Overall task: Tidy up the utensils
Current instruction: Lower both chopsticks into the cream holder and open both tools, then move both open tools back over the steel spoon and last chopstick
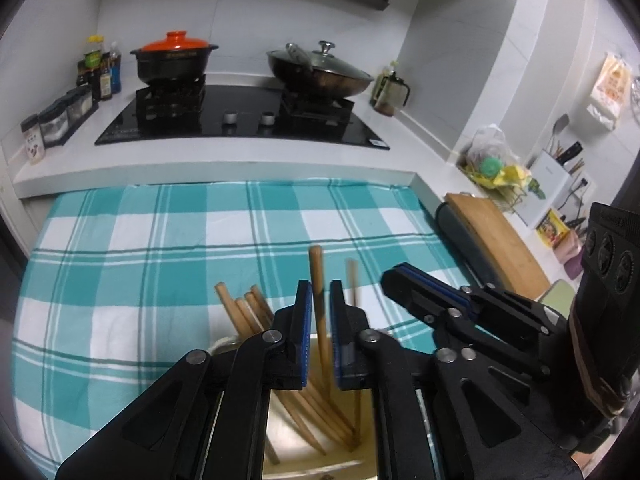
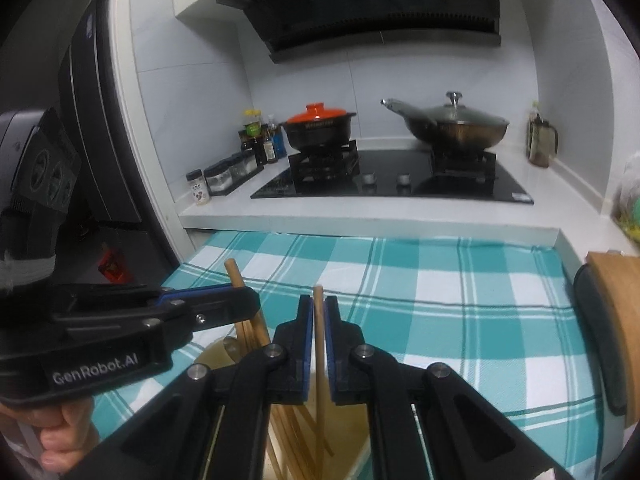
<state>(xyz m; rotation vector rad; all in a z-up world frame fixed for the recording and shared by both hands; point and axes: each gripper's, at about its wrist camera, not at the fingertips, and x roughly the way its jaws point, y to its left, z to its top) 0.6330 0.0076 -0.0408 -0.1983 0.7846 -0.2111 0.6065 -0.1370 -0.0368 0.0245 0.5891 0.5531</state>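
A cream utensil holder (image 1: 320,452) stands on the teal checked cloth (image 1: 160,240) and holds several wooden chopsticks (image 1: 244,312). My left gripper (image 1: 321,292) is above the holder; one chopstick (image 1: 317,280) stands between its jaws with a gap on each side. My right gripper (image 2: 318,308) is shut on a chopstick (image 2: 318,296) that stands upright, its lower end inside the holder (image 2: 344,440). The right gripper also shows in the left wrist view (image 1: 404,280), just right of the left one. The left gripper shows in the right wrist view (image 2: 224,300).
A gas hob (image 1: 240,120) with an orange-lidded pot (image 1: 174,60) and a lidded wok (image 1: 320,70) lies behind the cloth. Spice jars (image 1: 56,120) stand at the left. A wooden cutting board (image 1: 496,240) and a knife block (image 1: 556,184) are at the right.
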